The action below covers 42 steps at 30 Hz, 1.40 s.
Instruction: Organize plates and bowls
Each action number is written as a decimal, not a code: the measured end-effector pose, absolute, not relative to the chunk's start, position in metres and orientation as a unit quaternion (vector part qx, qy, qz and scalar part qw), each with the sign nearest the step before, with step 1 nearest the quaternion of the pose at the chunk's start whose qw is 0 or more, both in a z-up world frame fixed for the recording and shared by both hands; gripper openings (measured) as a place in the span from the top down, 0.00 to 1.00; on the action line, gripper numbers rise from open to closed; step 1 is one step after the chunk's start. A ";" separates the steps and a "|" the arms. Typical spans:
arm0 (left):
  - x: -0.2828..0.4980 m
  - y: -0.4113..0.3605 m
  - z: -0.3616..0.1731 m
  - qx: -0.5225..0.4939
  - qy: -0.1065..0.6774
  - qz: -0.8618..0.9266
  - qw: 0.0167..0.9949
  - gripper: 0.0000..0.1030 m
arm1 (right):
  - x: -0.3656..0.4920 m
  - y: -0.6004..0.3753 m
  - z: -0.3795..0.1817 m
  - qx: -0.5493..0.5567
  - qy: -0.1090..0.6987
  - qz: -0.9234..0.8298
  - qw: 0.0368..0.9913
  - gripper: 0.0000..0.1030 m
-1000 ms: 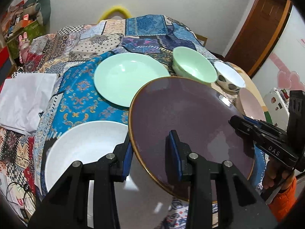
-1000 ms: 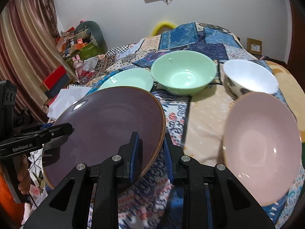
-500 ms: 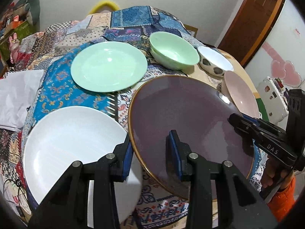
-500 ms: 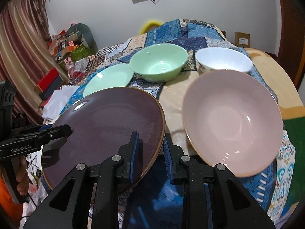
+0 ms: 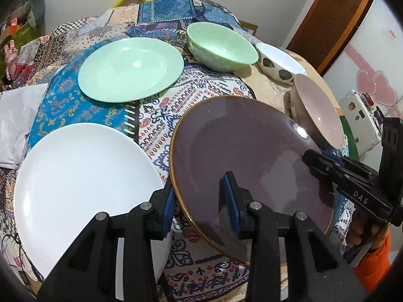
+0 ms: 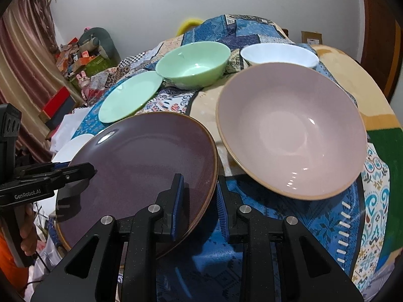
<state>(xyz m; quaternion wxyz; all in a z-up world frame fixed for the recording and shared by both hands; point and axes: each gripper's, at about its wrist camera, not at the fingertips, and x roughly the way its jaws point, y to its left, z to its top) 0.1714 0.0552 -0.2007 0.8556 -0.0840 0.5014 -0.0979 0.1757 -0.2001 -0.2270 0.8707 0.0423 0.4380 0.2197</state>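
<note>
Left gripper: my fingers pinch the near rim of the purple plate, one pad above, one below.
Right gripper: my fingers clamp the same plate's opposite rim.
Purple plate: held tilted above the patterned tablecloth, between both grippers.
White plate: flat, just left of it.
Pink bowl: just right.
Green plate, green bowl, white bowl: farther back.
</note>
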 end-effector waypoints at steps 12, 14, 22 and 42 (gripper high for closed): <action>0.179 0.050 -0.217 -0.088 0.518 -0.105 0.844 0.65 | 0.175 -0.208 -0.236 0.044 0.450 0.203 0.868 0.78; 0.178 0.050 -0.217 -0.086 0.518 -0.105 0.845 0.65 | 0.175 -0.208 -0.237 0.041 0.451 0.202 0.868 0.78; 0.170 0.053 -0.203 -0.079 0.500 -0.096 0.857 0.65 | 0.171 -0.208 -0.226 0.032 0.439 0.196 0.876 0.77; 0.123 0.102 -0.126 -0.078 0.407 -0.035 0.910 0.57 | 0.154 -0.161 -0.169 -0.007 0.366 0.248 0.897 0.72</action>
